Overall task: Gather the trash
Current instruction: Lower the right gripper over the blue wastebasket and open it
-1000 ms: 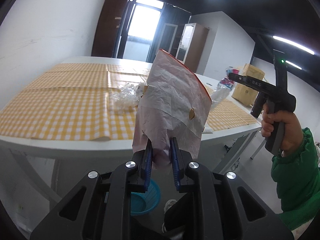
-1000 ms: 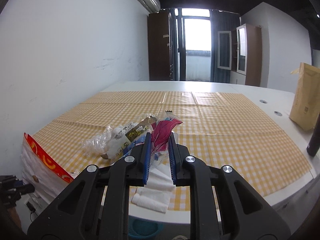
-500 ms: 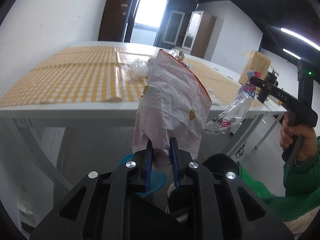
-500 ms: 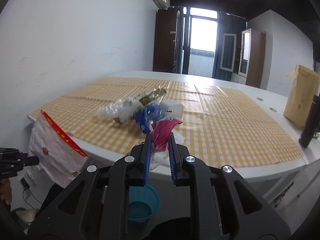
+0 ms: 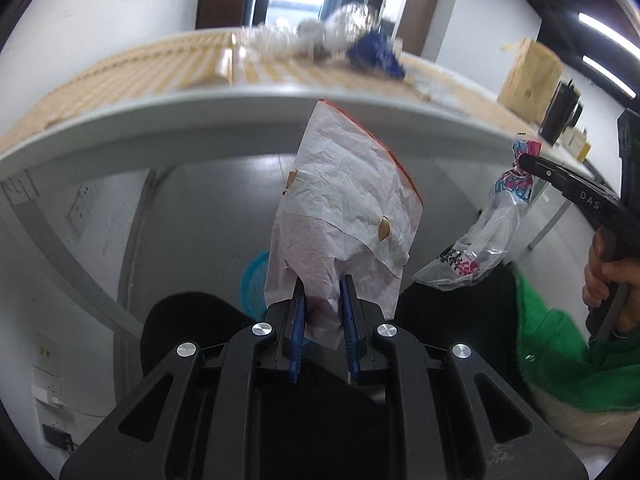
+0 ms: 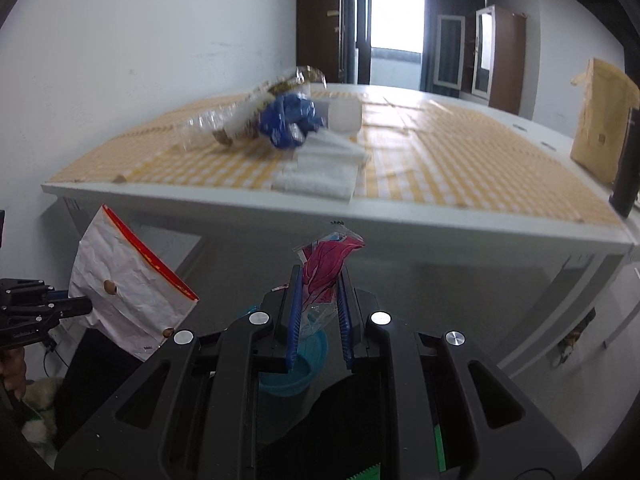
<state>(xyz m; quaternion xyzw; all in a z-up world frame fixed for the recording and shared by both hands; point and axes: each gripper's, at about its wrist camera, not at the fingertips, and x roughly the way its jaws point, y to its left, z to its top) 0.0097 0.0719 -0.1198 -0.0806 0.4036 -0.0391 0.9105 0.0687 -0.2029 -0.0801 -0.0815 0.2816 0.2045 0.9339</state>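
Note:
My left gripper is shut on a crumpled white paper bag with a red edge; the same bag shows at the left of the right wrist view. My right gripper is shut on a clear plastic wrapper with pink print; that wrapper hangs from the right gripper's tip at the right of the left wrist view. Both grippers are below the table edge. A blue bin stands on the floor under the table, partly hidden by the fingers.
On the yellow checked tablecloth lie a clear plastic bottle, a blue crumpled wrapper and white folded tissues. A brown paper package stands at the right. A hand and green sleeve hold the right gripper.
Both grippers have sunk from above the tabletop to below its edge, each keeping hold of its trash. The blue bin under the table has come closer.

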